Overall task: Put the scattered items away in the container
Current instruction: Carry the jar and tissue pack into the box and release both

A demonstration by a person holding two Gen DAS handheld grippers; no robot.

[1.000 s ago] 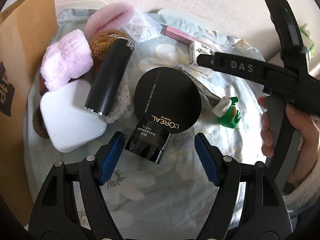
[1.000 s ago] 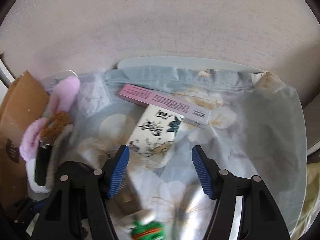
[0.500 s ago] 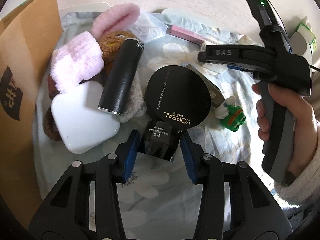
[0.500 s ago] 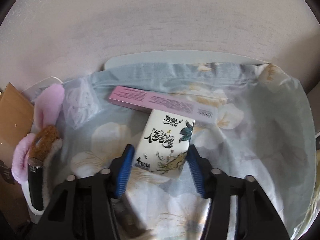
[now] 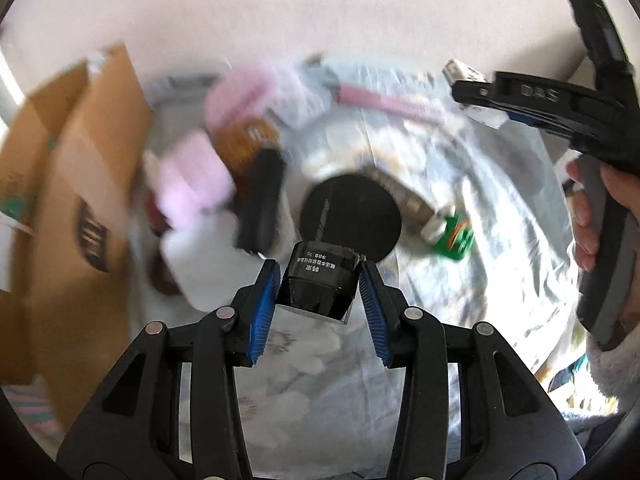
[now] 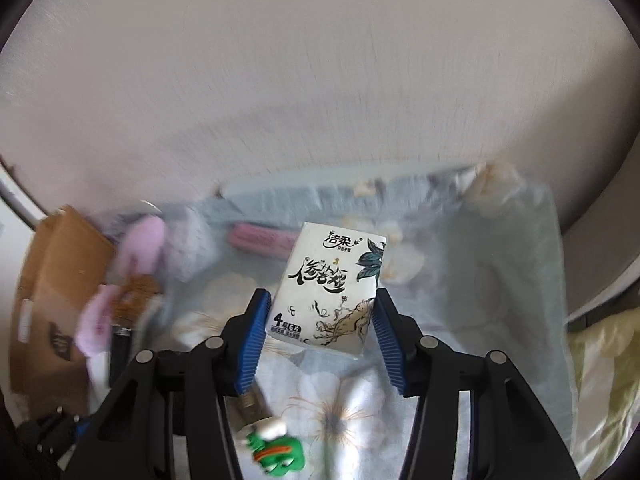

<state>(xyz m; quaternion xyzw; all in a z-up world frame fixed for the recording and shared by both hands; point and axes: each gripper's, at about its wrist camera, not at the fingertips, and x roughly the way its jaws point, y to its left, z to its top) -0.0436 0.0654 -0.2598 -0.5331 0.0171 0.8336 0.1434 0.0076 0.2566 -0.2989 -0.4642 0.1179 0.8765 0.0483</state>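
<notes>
While both tongs point steeply down over the floral cloth (image 5: 500, 280), each grips one item clear of it. The left tongs (image 5: 318, 280) are clamped on a small black jar (image 5: 318, 286), with the blue pads (image 5: 264, 308) pressed against its two sides; white print shows on the jar's upper face. The right tongs (image 6: 320, 312) are clamped on a white tissue pack (image 6: 332, 284) printed with black calligraphy and a teal leaf, and the pads (image 6: 252, 340) bear on the lower part of its long sides. In the left wrist view the right tongs (image 5: 472, 92) appear at upper right, held by a hand (image 5: 600, 208) in a fluffy white sleeve (image 5: 616, 368), the tissue pack (image 5: 466, 74) showing at their tip.

Items lying on the cloth, much of it blurred:
- a round black compact (image 5: 350, 216), just beyond the jar;
- a green frog figure (image 5: 454, 236), to the right of the compact, touching a metallic tube (image 5: 408, 200);
- a long pink box (image 5: 388, 102), near the far edge;
- a dark cylindrical case (image 5: 260, 204), a white flat case (image 5: 196, 252) and pink fluffy pieces (image 5: 192, 176), grouped at the left.

A brown cardboard box (image 5: 80, 184) stands at the left edge of the cloth, beside the grouped items.
</notes>
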